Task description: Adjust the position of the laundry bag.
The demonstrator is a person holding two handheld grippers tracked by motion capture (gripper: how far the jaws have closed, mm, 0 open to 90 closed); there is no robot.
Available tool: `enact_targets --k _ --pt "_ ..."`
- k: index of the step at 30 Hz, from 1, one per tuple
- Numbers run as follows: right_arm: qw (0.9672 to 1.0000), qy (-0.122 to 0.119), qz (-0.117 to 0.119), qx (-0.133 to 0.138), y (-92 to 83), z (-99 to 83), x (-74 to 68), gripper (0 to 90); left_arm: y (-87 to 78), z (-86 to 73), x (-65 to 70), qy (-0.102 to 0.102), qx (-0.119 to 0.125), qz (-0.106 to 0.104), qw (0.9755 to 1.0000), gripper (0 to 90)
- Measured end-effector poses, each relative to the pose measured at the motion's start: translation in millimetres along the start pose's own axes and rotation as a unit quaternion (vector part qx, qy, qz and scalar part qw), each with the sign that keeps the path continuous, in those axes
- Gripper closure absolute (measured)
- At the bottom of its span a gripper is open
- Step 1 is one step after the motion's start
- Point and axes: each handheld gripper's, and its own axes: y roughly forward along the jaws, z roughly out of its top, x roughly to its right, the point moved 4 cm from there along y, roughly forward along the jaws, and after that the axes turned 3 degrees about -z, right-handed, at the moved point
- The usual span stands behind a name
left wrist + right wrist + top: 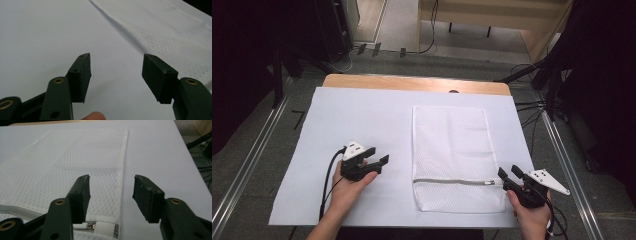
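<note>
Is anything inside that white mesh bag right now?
The mesh bag lies flat on the white sheet, no bulge showing. A fainter inner panel shows through the weave; below the zipper I cannot tell.

Right claw (111,195) agape above mesh bag (75,162) corner, zipper pull (83,226) below.

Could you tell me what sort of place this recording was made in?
Probably a lab or recording workspace: a table under a white sheet, floor rails alongside, loose cables on the floor, and a mesh laundry bag laid flat.
</note>
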Motion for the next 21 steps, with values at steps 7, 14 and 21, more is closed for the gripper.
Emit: enact_targets --k 7,14,21 --pt "0.9998 0.012 0.012 -0.004 -0.3 -0.8 1.2 49.9 34.6 12.3 22.3 -0.013 -0.023 -0.041 0.9988 49.7" --pt "0.9997 0.019 0.012 0.001 -2.0 -0.5 4.0 49.3 65.7 23.0 39.5 -0.01 -0.043 -0.044 0.9981 44.8" --pt "0.9997 0.02 0.017 -0.004 0.0 -1.9 4.2 49.3 89.1 27.1 49.0 -0.029 -0.079 -0.003 0.9965 36.2"
